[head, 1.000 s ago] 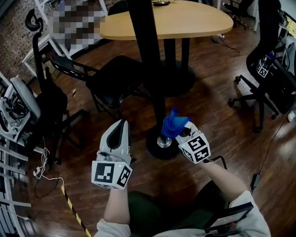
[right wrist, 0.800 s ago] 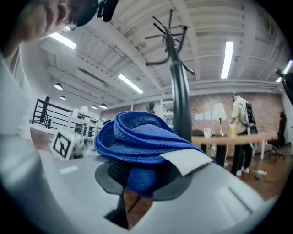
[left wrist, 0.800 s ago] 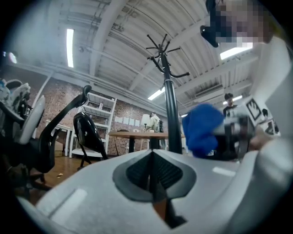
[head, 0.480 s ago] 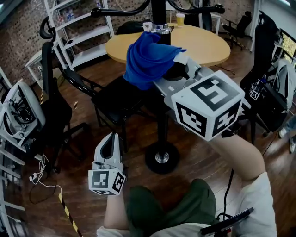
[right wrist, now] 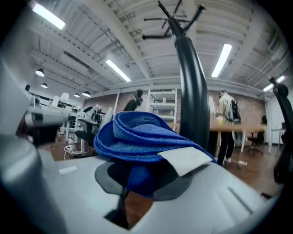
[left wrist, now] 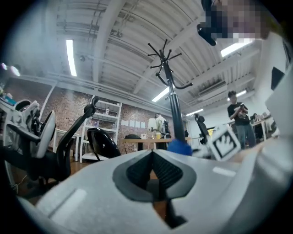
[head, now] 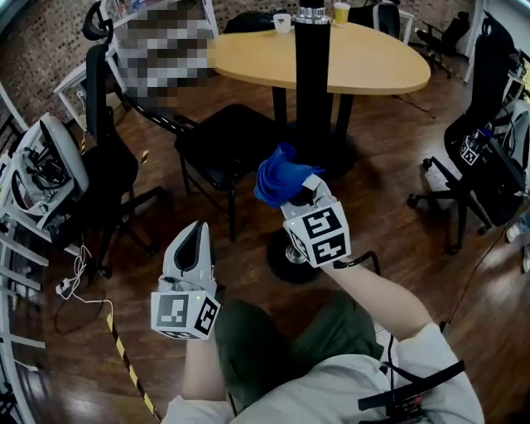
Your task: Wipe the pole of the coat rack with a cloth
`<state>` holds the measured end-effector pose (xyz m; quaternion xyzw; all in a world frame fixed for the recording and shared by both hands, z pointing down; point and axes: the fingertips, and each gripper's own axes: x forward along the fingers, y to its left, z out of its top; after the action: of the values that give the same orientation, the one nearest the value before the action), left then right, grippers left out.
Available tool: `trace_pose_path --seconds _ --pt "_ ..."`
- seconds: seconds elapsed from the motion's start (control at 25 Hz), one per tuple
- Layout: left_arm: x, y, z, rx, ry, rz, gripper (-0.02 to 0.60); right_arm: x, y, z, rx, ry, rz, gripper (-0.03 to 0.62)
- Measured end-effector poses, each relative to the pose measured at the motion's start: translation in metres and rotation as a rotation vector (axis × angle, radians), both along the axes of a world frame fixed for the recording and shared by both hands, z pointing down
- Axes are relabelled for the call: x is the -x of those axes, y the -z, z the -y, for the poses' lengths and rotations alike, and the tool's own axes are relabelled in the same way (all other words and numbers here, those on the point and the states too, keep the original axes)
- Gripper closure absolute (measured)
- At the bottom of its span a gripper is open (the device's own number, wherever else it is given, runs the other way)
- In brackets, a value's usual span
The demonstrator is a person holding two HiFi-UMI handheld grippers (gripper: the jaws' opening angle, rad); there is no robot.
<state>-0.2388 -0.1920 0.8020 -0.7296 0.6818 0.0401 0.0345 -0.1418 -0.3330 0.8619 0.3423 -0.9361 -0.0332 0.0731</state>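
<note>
the wooden floor point(head: 397, 248) fills the head view, and everything stands on it. at the top sits a round wooden bench point(head: 373, 66) on a dark pedestal. the coat rack's pole point(head: 312, 83) rises black and upright just in front of the bench's near edge, and its round base point(head: 281, 258) sits on the floor right below your right gripper. black office chairs ring the scene: one at the left point(head: 108, 166), a low seat point(head: 224, 141) between it and the pole, and another at the right edge point(head: 489, 124).

your right gripper point(head: 291, 197) is raised beside the lower part of the pole, just left of it. its jaws are clamped on the blue cloth point(head: 277, 178), which bunches up in folds above them. in the right gripper view the pole stands close behind the cloth, to its right. you cannot tell from any view whether cloth and pole touch.

your left gripper point(head: 199, 228) hangs lower and to the left, well apart from the pole, pointing towards the low seat. its jaws are pressed together with nothing between them.

a white tag point(right wrist: 185, 160) lies on the cloth's right side. two small cups stand on the bench's far edge, a white one point(head: 282, 22) and a pale one point(head: 341, 12).
</note>
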Motion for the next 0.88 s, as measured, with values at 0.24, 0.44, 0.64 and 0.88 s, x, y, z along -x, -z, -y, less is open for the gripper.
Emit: trace_pose_path --seconds 0.24,0.44,0.64,0.88 --pt "-0.001 -0.035 -0.011 0.098 0.006 0.049 0.58 0.001 -0.32 0.014 0.211 -0.054 -0.204 0.493" --pt "0.006 -0.035 -0.03 0.1 0.014 0.067 0.58 -0.006 -0.444 0.006 0.285 -0.068 -0.337 0.493" --pt "0.014 -0.042 -0.04 0.111 0.026 0.059 0.58 -0.008 -0.436 -0.01 0.293 -0.058 -0.294 0.493" --pt "0.008 -0.034 -0.023 0.062 0.016 0.004 0.58 -0.023 -0.097 -0.061 0.058 0.12 0.134 0.494"
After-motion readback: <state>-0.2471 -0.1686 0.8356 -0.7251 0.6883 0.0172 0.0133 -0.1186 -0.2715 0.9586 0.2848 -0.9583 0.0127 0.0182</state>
